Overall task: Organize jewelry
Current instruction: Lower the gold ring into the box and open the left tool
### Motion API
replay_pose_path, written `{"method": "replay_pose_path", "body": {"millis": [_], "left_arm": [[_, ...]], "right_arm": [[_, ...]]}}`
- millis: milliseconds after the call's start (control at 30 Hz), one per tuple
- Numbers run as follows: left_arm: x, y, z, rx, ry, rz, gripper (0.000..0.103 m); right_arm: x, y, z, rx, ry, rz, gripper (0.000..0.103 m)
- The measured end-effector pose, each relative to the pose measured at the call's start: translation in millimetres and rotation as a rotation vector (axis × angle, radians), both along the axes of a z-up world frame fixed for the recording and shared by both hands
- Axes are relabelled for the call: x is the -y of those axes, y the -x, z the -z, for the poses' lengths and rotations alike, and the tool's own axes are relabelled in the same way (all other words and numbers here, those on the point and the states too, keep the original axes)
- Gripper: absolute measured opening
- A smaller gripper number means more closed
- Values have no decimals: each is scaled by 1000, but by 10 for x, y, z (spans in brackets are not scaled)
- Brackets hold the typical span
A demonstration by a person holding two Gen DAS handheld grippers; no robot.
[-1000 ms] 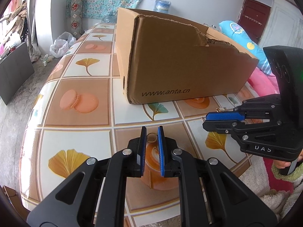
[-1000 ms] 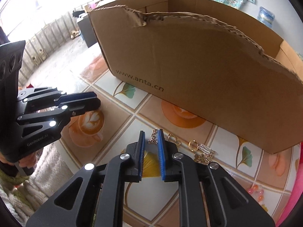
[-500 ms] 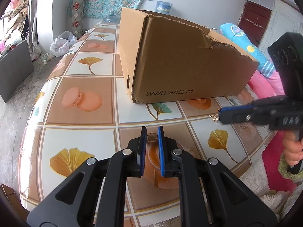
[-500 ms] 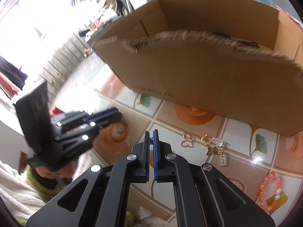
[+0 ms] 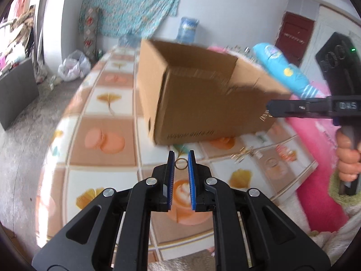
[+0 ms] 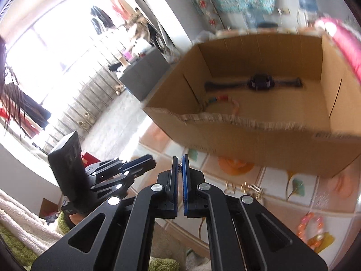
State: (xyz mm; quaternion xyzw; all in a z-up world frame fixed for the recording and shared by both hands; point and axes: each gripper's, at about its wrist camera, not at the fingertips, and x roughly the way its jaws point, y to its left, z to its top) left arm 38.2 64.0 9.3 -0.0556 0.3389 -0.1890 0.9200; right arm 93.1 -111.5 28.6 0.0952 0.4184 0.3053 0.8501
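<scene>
My left tongs (image 5: pixel 181 158) are closed on a small gold ring (image 5: pixel 181 164), which stands upright between the blue pads near their tips, above the bench (image 5: pixel 106 99). My right tongs (image 6: pixel 180 160) are pressed almost fully together on a thin bit of chain (image 6: pixel 180 166); only a few links show in the narrow slit between the pads. From the left camera, a small gold piece dangles from their tip, raised in front of the box's near right corner.

The bench carries a patterned cloth of tiles with leaves, macarons and coffee cups. On it stands a big cardboard box (image 5: pixel 203 103), open at the top with a torn front edge. From the right camera I can see inside: a black watch (image 6: pixel 259 82) lies stretched flat along the back wall, and a string of coloured beads (image 6: pixel 225 100) curls on the floor in front of it, towards the left.

On the bench in front of the box, near its right end, a small heap of gold jewellery (image 6: pixel 246 187) lies loose; blur hides the single pieces. Further right, close to the bench edge, lies a bracelet of pink and orange beads (image 6: pixel 310 228). A hand (image 5: pixel 348 158) grips the handle of the right tool.
</scene>
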Motion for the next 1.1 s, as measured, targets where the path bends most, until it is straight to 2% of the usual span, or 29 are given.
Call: {"method": "replay_pose_path", "body": {"millis": [100,200,267,333,467,633,767,900,1000,1100], "left_arm": [[-7,37,-341,67,41,35,11],[47,4,-665,133,57,83,11],[108,-109,-881,161,67,119,11],[194,-298,-1026,150,77,153,11],[439,-831,-1094,48,91,213,11],[815,-1667,-776,-191,89,251,11],[991,-2037,-505,-330,67,240,11],[1025,-2159,-317,-415,71,217,11],[1035,-2199,-258,-446,81,203,12],[1022,-2214,-235,-450,79,191,22]], "right_arm": [[44,19,-301,86,2,-11,3],[86,-79,-538,134,0,-23,3],[123,-173,-651,142,2,-26,3],[174,-369,-738,125,22,-17,3],[265,-883,-645,15,56,4,3],[333,-1482,-180,-153,119,23,3],[361,-1799,111,-253,146,35,4],[403,-2031,248,-321,138,49,4],[411,-2085,300,-340,130,57,4],[407,-2119,320,-334,125,56,5]]}}
